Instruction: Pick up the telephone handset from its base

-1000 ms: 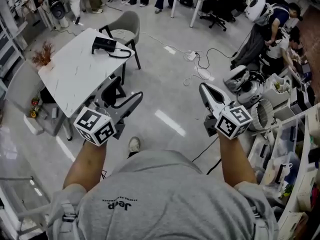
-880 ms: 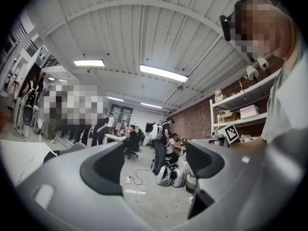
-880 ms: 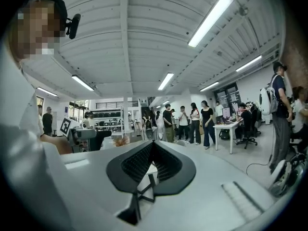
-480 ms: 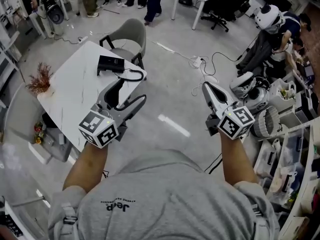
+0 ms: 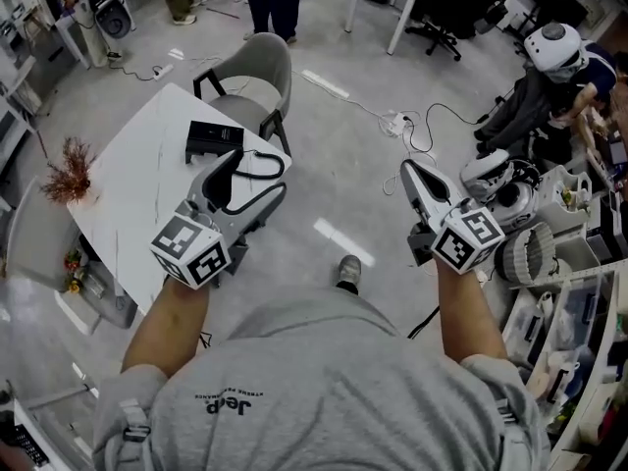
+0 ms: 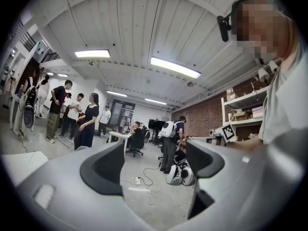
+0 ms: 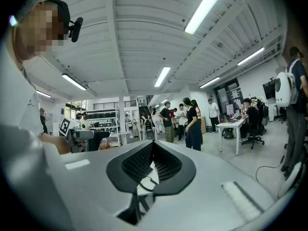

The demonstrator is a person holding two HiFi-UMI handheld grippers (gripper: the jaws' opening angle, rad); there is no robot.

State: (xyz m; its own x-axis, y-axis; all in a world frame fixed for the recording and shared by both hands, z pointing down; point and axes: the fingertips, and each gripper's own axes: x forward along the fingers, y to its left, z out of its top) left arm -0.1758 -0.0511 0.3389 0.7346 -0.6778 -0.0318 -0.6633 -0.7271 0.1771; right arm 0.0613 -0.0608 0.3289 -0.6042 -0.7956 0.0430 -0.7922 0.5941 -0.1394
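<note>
The desk [image 5: 128,175] has drawn nearer as the person walks up (approach step). The telephone [image 5: 214,137] lies on it, handset apparently on its base. The left claw [image 5: 253,175] gapes wide and empty; the right claw [image 5: 407,173] is pinched together on nothing. Next: reach down over the handset. The shelf bins [image 5: 587,292] hold clutter too small to name.

Left gripper [image 5: 253,177] held out forward, fingers [image 6: 103,170] wide apart, nothing between; right gripper [image 5: 406,171] forward too, fingers pressed together, empty.
</note>
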